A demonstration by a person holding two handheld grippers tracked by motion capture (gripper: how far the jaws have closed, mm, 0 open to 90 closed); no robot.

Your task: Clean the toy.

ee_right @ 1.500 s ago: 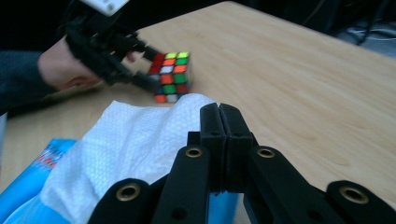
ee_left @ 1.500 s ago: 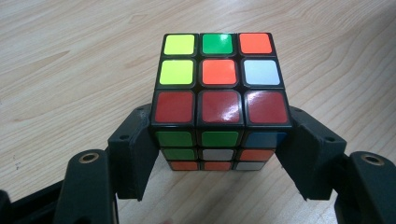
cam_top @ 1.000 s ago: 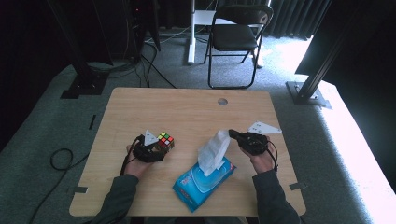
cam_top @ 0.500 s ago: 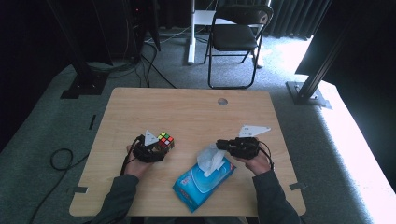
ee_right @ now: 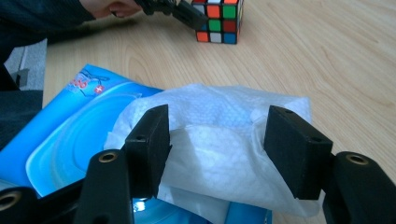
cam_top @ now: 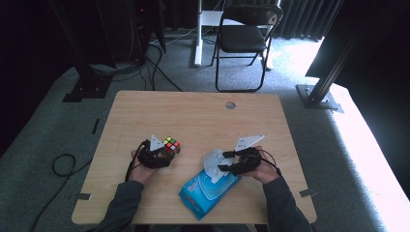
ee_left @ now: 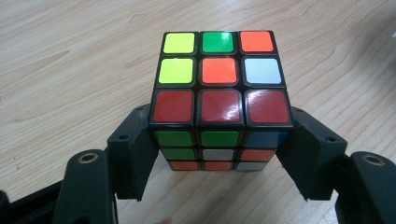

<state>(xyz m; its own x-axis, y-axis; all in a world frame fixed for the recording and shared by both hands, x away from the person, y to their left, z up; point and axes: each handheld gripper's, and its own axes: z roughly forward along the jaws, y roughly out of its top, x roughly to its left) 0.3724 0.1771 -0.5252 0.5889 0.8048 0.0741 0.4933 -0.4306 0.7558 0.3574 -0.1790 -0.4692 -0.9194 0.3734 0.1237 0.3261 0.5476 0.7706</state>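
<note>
Just changed: a second ago my right gripper (cam_top: 223, 161) held the wipe (cam_top: 213, 162) lifted high above the pack; it has since come down, and its jaws have just been opening. In the right gripper view the wipe (ee_right: 219, 140) lies crumpled between the two pads (ee_right: 149, 140), which stand apart from it and do not press.
Wipe now: slumped on the far end of the blue wipes pack (cam_top: 205, 191), still trailing from its opening, near the right-hand near part of the table (cam_top: 145, 111).
Left gripper: my left gripper (cam_top: 167, 153) sits in the same spot as before, jaws closed on the two sides of the puzzle cube (ee_left: 219, 93), which rests on the wood, left of the pack.
Meaning: I judge the pull as let go rather than finished; the sheet does not look free of the pack.
Next, as I see it: re-grip the wipe lower down and draw it clear, perhaps towards the cube.
Risk: the light pack may lift with the sheet.
</note>
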